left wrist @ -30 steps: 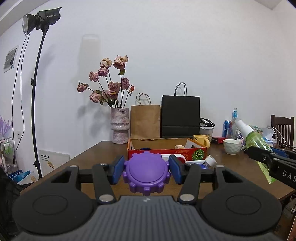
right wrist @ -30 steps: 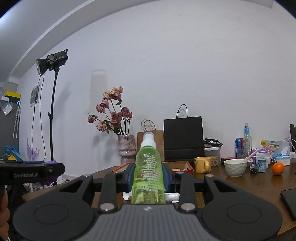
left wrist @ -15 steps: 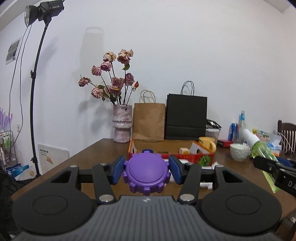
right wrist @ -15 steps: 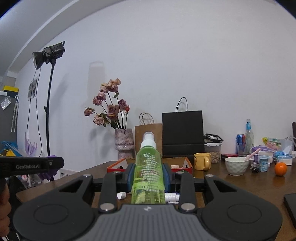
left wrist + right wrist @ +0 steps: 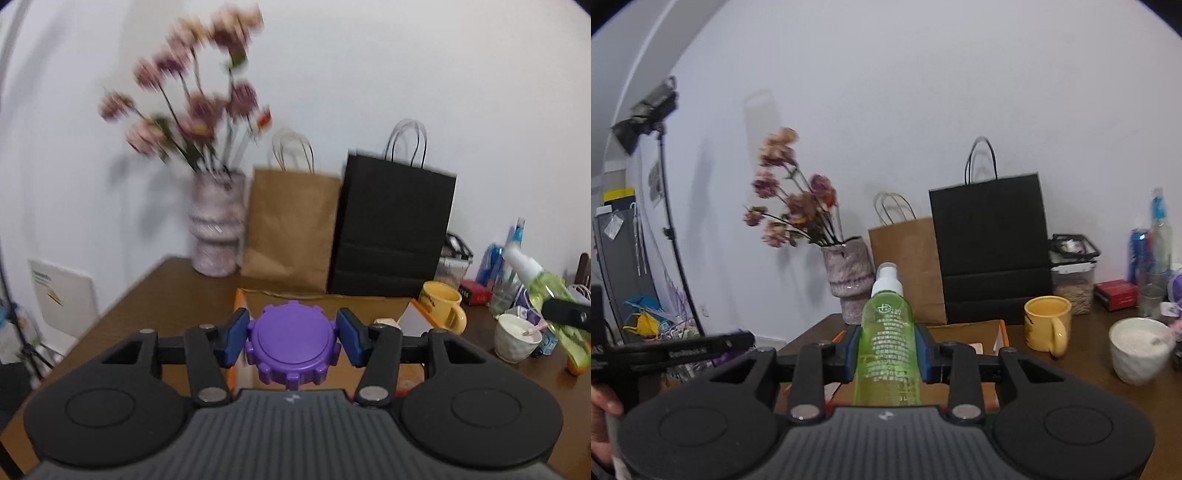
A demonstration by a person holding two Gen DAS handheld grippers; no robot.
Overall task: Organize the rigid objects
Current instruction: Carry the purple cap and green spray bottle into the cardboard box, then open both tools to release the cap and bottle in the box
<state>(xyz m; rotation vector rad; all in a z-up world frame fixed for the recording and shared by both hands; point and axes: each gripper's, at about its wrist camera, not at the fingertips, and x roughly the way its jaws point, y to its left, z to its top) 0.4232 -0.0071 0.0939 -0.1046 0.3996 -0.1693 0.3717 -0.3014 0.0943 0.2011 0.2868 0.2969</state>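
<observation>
Purple gear-shaped lid [image 5: 291, 345] is sitting clamped between the blue pads [image 5: 236, 341] of your left gripper [image 5: 291, 341], flat face toward the camera. Your right gripper [image 5: 886, 354] is grasping one green spray bottle [image 5: 887, 350], its long axis running forward along the fingers, white nozzle leading. Both loads are hanging over the near edge of the cardboard box [image 5: 317, 299], which is lying directly ahead and below on the brown table [image 5: 162, 295]; judging by position, your left hand is sitting more squarely over it. Count: one lid, one bottle, one box, two paper bags, one yellow mug [image 5: 1047, 325], one white bowl [image 5: 1137, 349].
</observation>
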